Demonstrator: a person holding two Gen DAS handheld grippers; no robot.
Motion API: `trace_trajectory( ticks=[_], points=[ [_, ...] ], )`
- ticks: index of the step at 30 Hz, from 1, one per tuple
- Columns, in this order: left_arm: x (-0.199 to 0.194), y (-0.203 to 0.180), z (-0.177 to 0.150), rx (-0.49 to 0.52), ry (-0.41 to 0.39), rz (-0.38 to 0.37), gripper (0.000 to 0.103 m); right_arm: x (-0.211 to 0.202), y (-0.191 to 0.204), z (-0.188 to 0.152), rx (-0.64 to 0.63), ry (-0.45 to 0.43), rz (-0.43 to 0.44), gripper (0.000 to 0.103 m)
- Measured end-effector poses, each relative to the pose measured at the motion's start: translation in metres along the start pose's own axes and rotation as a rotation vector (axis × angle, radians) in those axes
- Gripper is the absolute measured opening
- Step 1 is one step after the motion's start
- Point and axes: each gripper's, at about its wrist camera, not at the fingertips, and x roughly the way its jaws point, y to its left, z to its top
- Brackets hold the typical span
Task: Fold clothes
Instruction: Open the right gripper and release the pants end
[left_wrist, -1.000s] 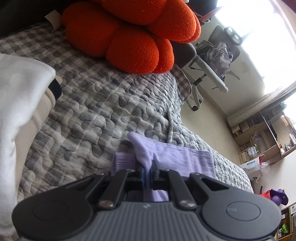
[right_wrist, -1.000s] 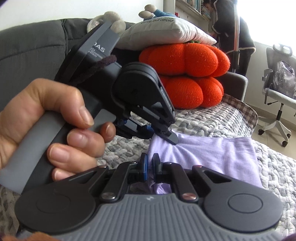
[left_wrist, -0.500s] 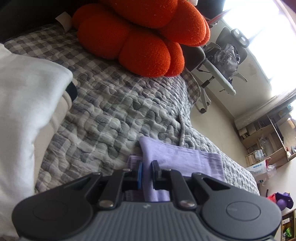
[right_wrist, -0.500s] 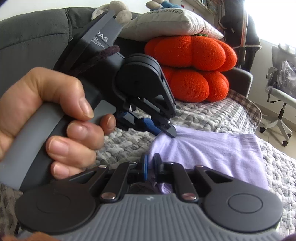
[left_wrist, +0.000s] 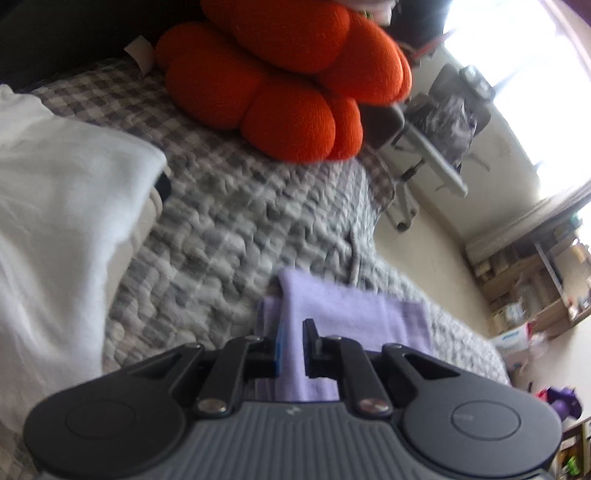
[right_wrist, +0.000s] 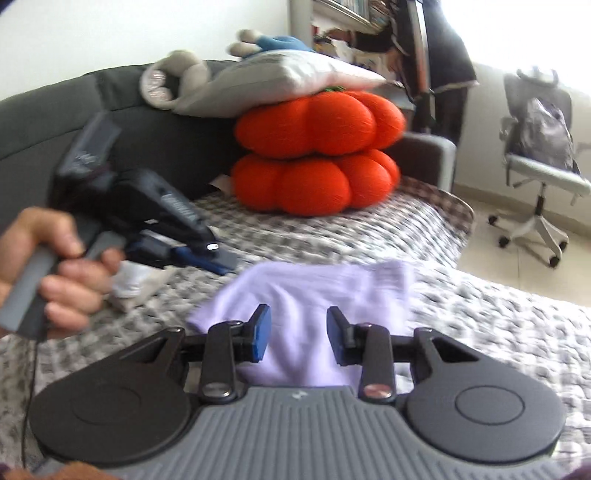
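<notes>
Apparently, lilac garment (right_wrist: 314, 295) lies beyond right gripper (right_wrist: 298, 339)'s parted jaws, unheld.

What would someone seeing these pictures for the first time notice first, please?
Most likely the stacked bright orange pumpkin cushions against the grey sofa back, under a white pillow. Next, the lilac garment lying on the checked quilt, with the right hand-held gripper open just above it. At left, a hand holds the left hand-held gripper.
</notes>
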Motion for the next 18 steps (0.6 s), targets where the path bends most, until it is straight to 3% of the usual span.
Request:
trace_trajectory(
  ticks=[3,6,11,18],
  points=[
    [0.001,-0.006,-0.012,0.031,0.016,0.066,0.009,-0.004,-0.012,-0.005,-0.019,0.017,-0.02,0.037],
    [-0.005,0.001,-0.023,-0.005,-0.007,0.06,0.009,-0.005,-0.023,-0.014,0.005,0.042,-0.021,0.037],
    [-0.007,0.011,-0.046,-0.036,-0.027,0.057,0.009,0.011,-0.028,-0.031,-0.013,0.159,-0.047,0.039],
    [-0.019,0.005,-0.055,-0.022,-0.077,0.07,0.009,0.0,-0.047,-0.03,0.03,0.156,-0.03,0.042]
  ],
)
